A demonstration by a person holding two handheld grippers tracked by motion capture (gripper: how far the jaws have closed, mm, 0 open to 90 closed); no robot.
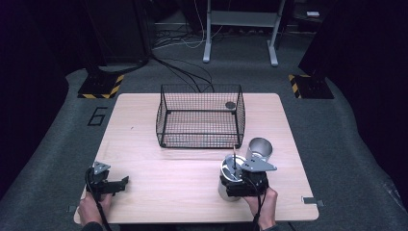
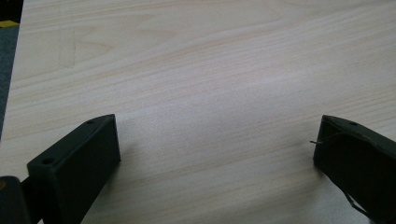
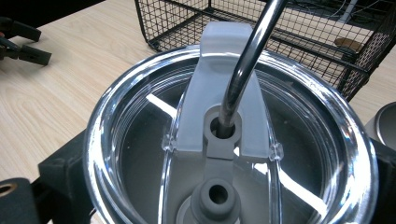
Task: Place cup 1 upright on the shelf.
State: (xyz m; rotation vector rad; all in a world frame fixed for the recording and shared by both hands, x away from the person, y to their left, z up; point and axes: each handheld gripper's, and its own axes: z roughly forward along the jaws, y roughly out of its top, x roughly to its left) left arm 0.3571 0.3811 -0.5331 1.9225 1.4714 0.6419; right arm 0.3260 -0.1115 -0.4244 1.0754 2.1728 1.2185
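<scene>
Tumbler with a clear lid and metal straw stands near the worktop's front right edge, clasped between the right gripper's jaws. Just behind it stands a steel cup, beyond that a wire basket. The left gripper rests spread wide at the front left corner.

Basket: middle back of the counter.
Lidded tumbler: front right, straw in its lid.
Open cup: just behind the tumbler, right.
Left tool: front left.

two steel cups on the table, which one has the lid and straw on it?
The tumbler clamped in the right gripper, nearer the person: clear lid, metal straw through it. The other cup, just beyond it near the wire basket, is open-topped, with no lid.
</scene>
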